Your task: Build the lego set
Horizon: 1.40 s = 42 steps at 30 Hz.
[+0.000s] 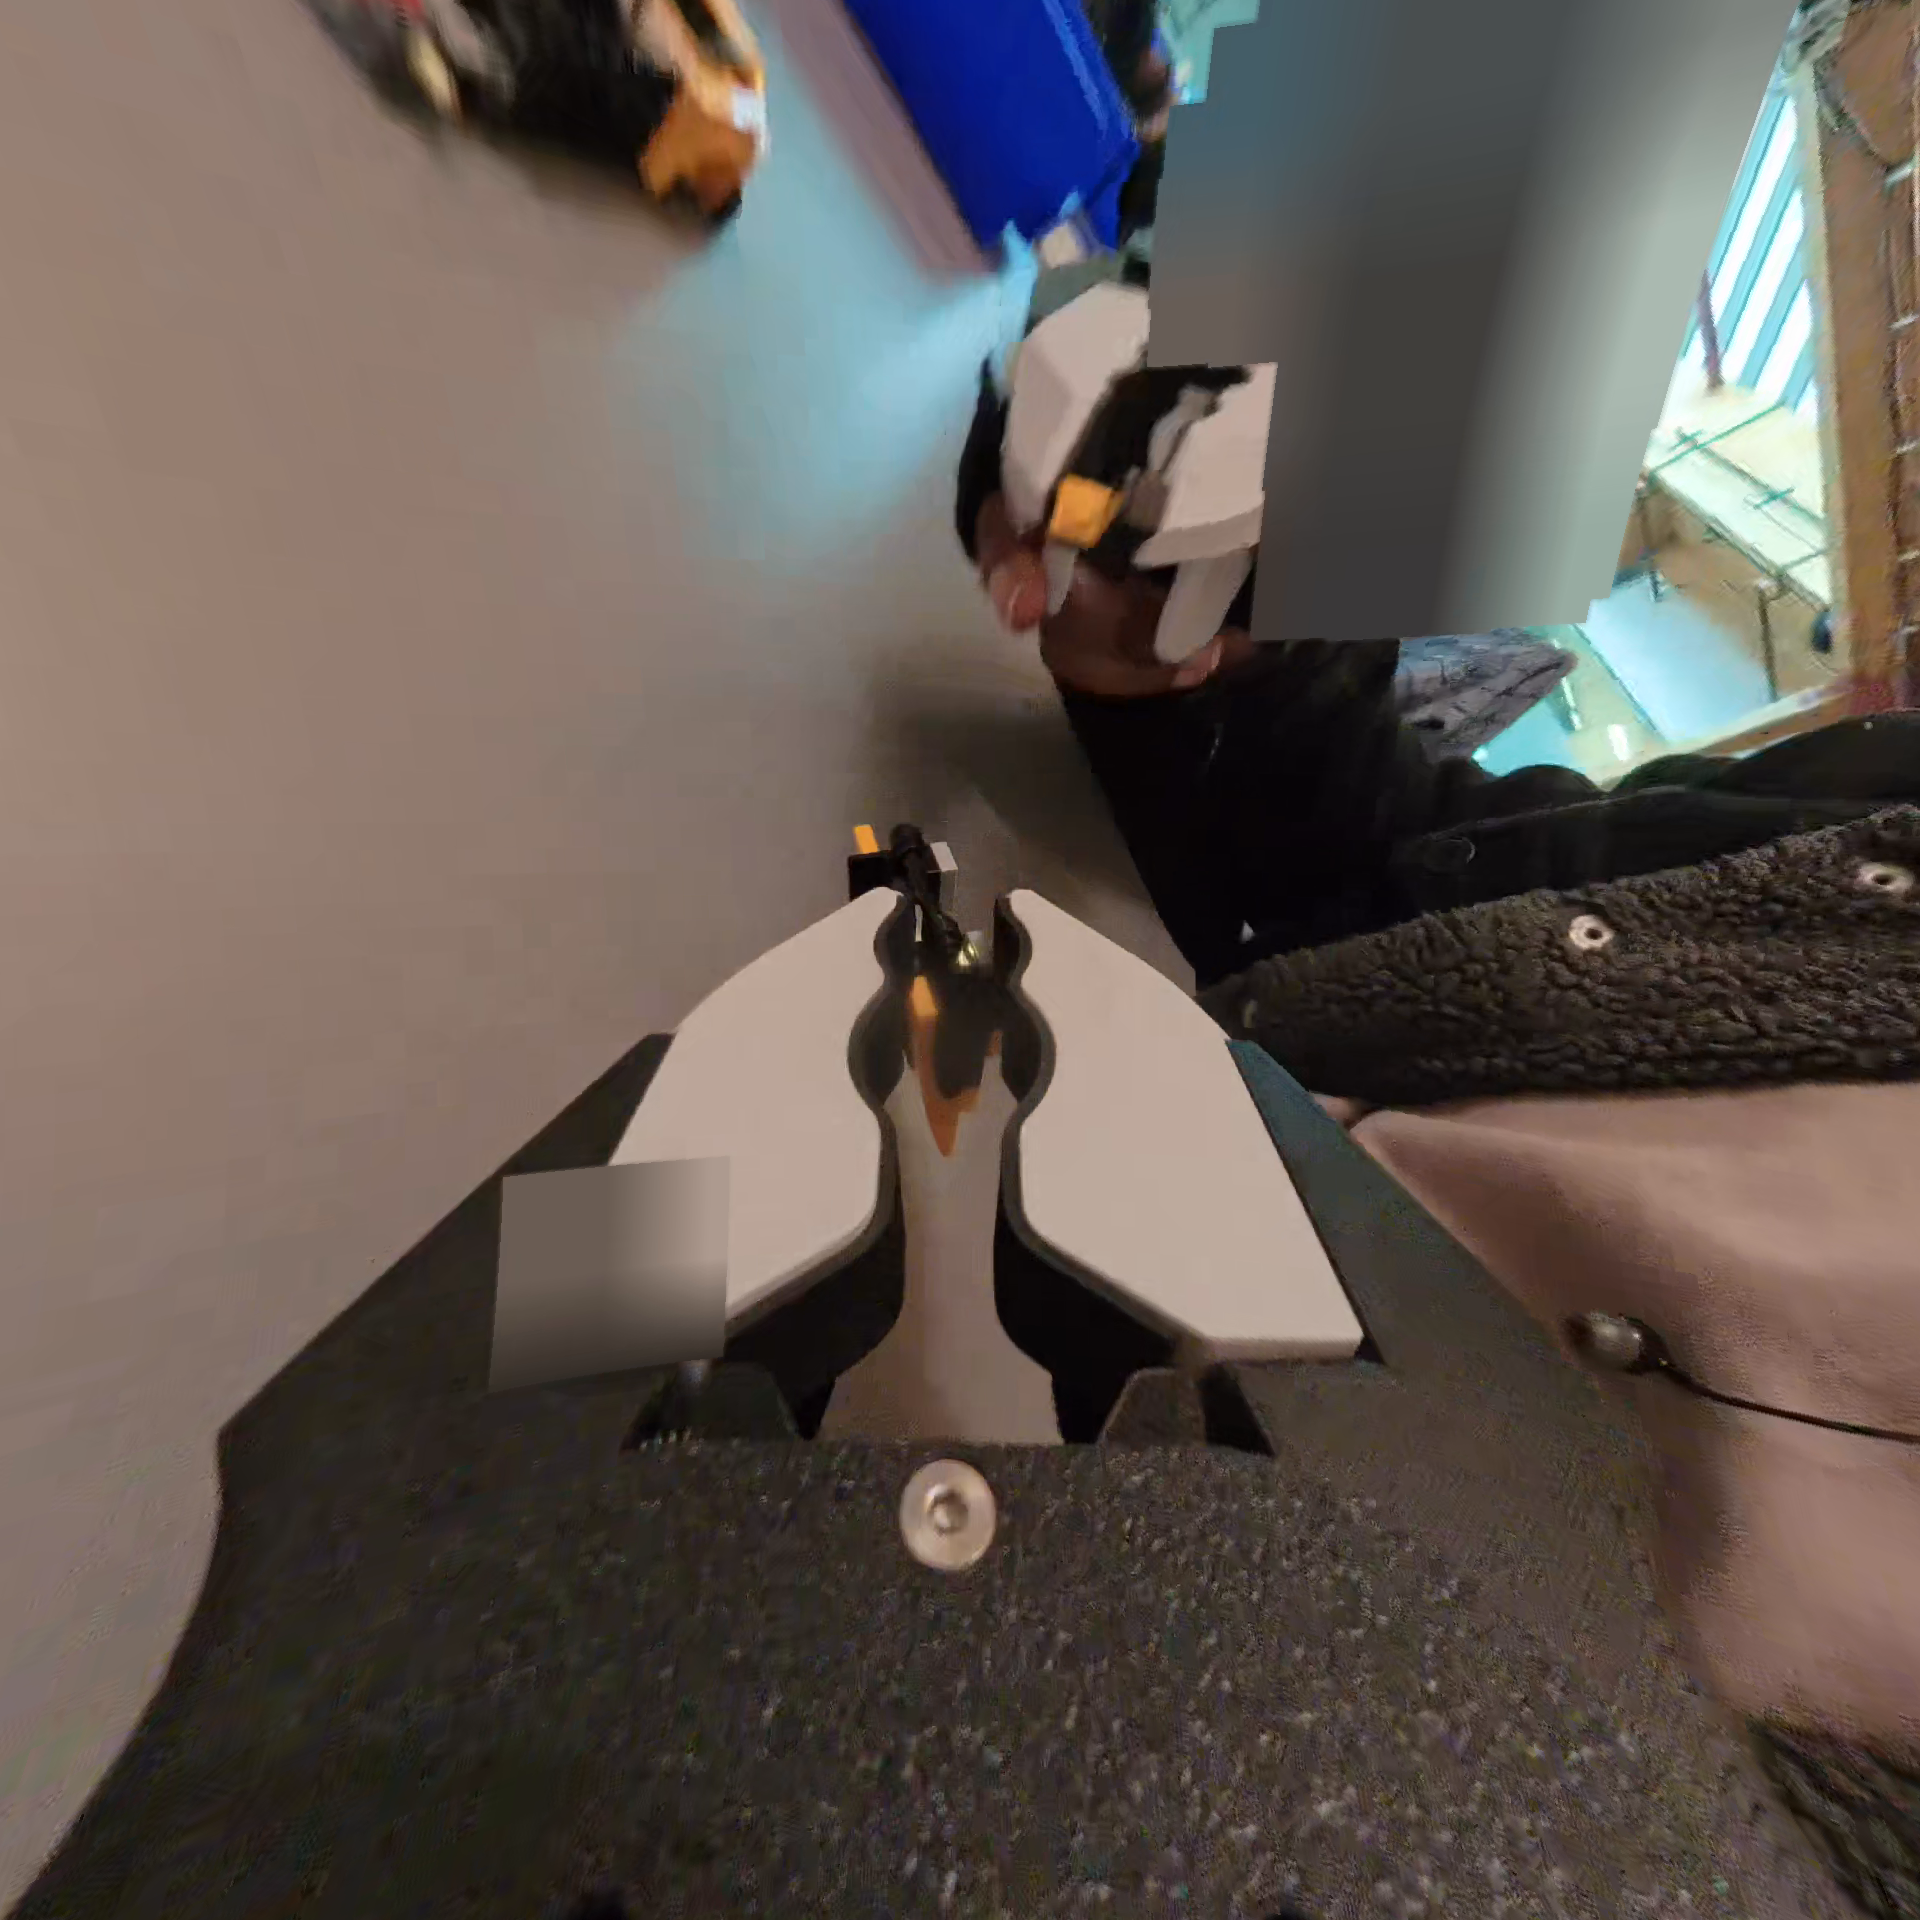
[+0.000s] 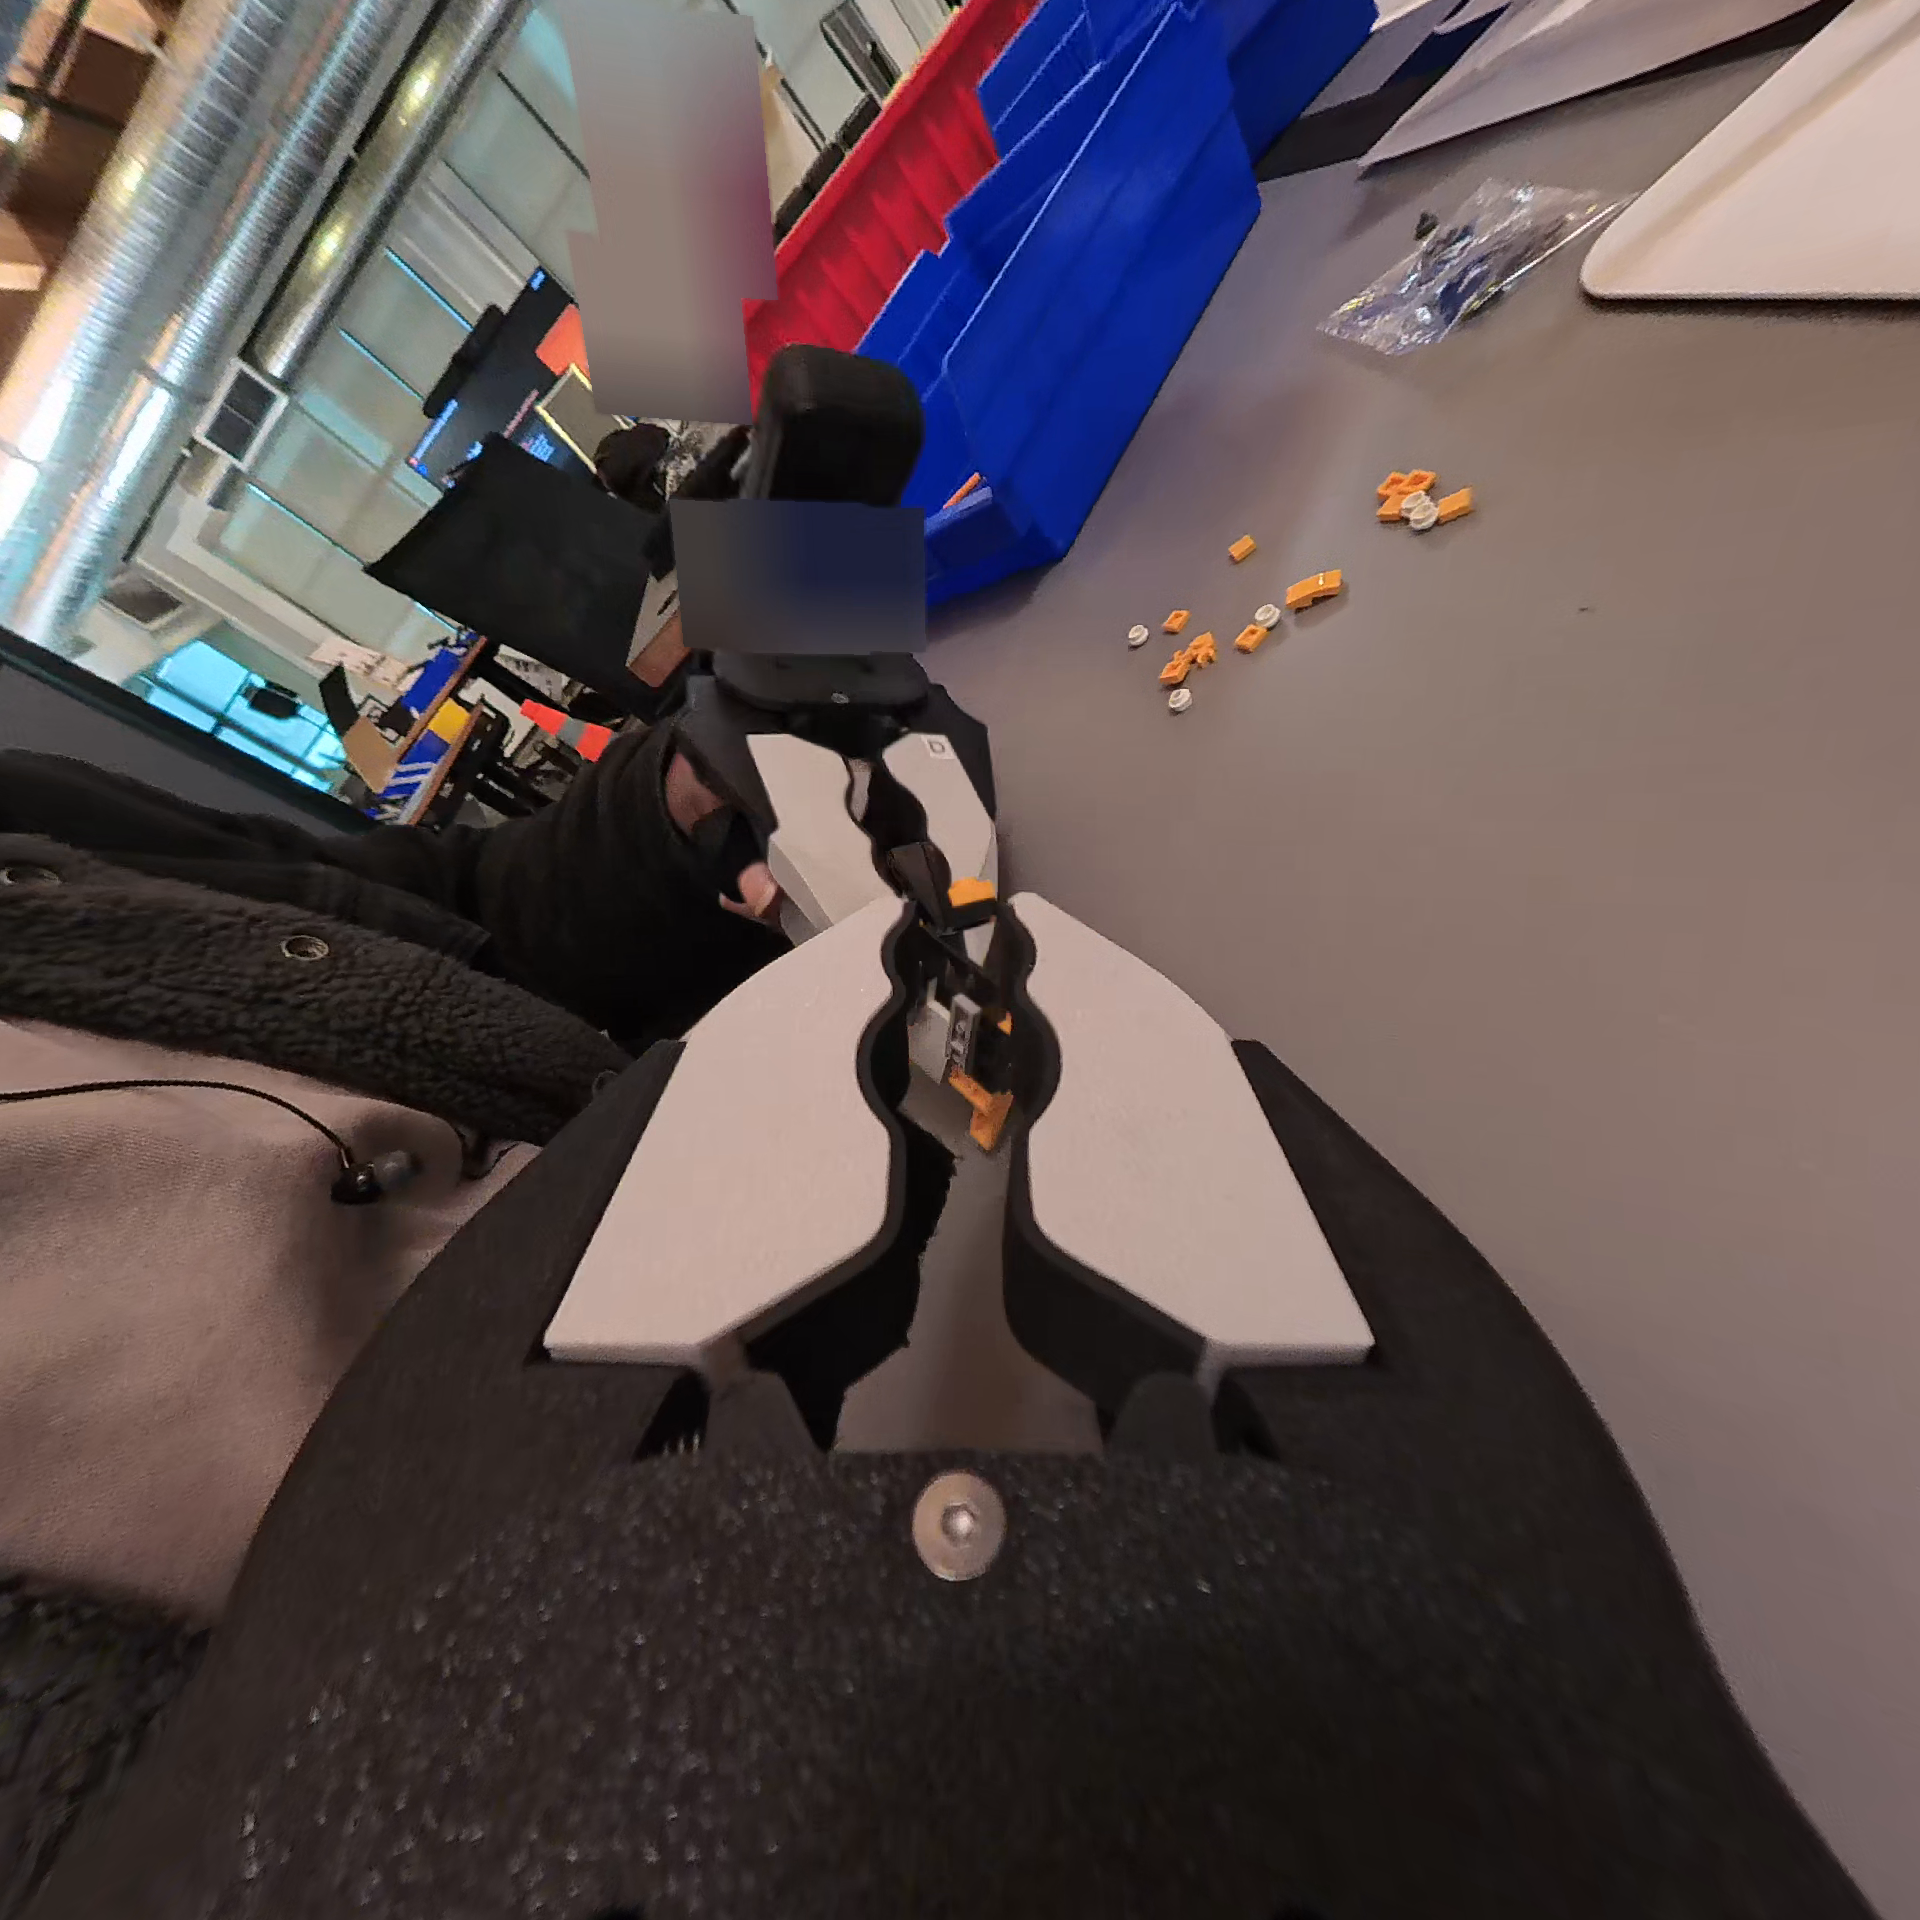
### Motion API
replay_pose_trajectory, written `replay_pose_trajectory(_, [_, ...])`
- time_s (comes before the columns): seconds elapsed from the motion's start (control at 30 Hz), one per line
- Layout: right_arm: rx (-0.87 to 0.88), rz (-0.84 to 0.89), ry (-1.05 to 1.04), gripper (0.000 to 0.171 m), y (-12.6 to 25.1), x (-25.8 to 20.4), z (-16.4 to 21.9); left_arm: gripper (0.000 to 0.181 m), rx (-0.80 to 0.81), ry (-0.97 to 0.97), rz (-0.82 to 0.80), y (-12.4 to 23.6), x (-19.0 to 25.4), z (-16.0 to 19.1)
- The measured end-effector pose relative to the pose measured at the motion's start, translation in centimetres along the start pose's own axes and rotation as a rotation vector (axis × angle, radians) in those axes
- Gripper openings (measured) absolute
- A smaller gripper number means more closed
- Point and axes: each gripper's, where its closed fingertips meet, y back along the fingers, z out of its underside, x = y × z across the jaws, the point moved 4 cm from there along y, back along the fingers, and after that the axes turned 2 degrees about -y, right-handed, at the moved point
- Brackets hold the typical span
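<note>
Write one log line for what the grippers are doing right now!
left gripper: shut on lego assembly | right gripper: shut on lego piece | loose orange bricks: on table

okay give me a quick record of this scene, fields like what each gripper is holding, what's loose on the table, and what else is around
left gripper: shut on a small black and orange lego assembly
right gripper: shut on a grey, black and orange lego assembly
gripper relation: tips close together, facing each other
loose pieces: orange and pale round ones scattered on the grey table
plastic bag: on the table, farther back
blue bins: at the table's far edge
</note>
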Motion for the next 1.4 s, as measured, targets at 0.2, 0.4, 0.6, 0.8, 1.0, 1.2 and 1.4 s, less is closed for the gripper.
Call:
replay_pose_trajectory(0.2, [-0.030, -0.008, 0.008, 0.014, 0.3, 0.0, 0.5, 0.017, -0.139, -0.014, -0.086, -0.6, -1.4, 0.4])
replay_pose_trajectory(0.4, [-0.072, -0.030, 0.000, 0.014, -0.1, 0.0, 1.3, 0.032, -0.209, -0.120, -0.197, 0.1, -2.3, -0.1])
replay_pose_trajectory(0.6, [-0.092, -0.065, -0.007, 0.014, -1.0, -0.4, 1.9, 0.023, -0.055, -0.443, -0.217, 1.6, 0.5, -2.4])
replay_pose_trajectory(0.8, [-0.131, -0.027, 0.064, 0.014, -2.2, -0.9, 2.8, 0.021, 0.010, -0.466, -0.110, 0.0, 2.9, -2.4])
replay_pose_trajectory(1.0, [-0.129, -0.006, 0.126, 0.014, -2.5, -1.4, 2.8, 0.007, -0.038, -0.403, -0.098, -0.8, 2.3, -1.6])
replay_pose_trajectory(1.2, [-0.096, -0.032, 0.465, 0.018, -1.9, -3.5, 2.2, 0.007, 0.018, -0.120, 0.201, -0.1, 3.1, -2.0])
replay_pose_trajectory(1.4, [-0.074, 0.140, 0.985, 0.023, -1.7, -4.5, 2.6, 0.006, 0.040, 0.183, 0.481, 0.3, 3.0, -1.9])
